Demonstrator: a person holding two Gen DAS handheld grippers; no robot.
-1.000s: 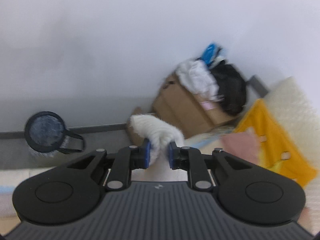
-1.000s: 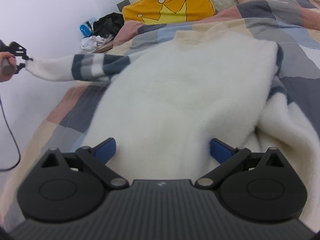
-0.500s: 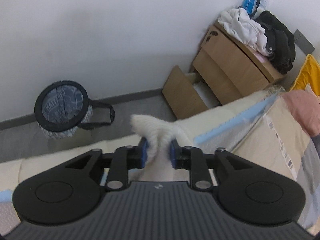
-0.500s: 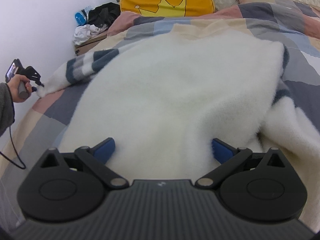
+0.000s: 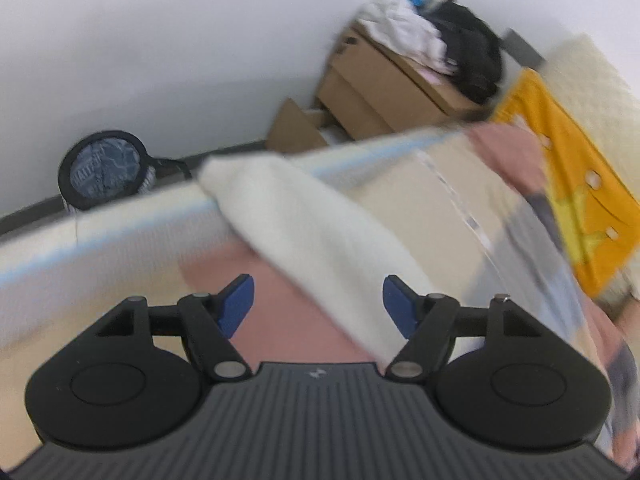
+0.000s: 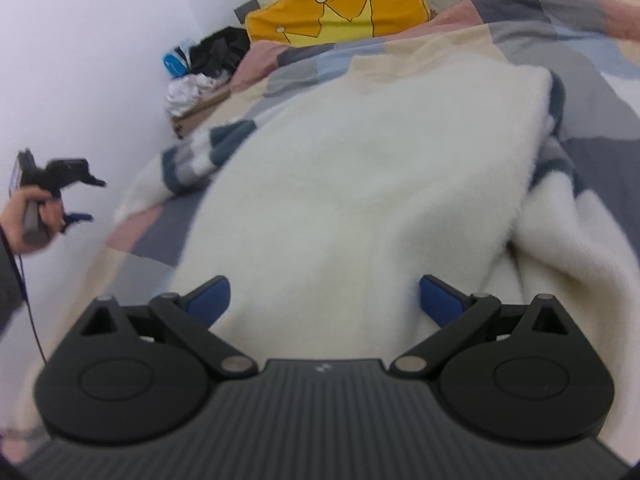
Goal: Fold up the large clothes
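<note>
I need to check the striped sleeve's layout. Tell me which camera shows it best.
The right wrist view: the sleeve lies stretched across the bed, stripes visible. The left wrist view shows only its blurred white cuff end.

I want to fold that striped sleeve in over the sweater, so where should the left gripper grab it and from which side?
Take the striped sleeve at its plain white cuff end, the free tip lying flat near the bed's edge. Come from the bed's edge, along the sleeve's length, so the left gripper, whose jaws are opening with nothing pinched, can close across the thin flattened fabric.
</note>
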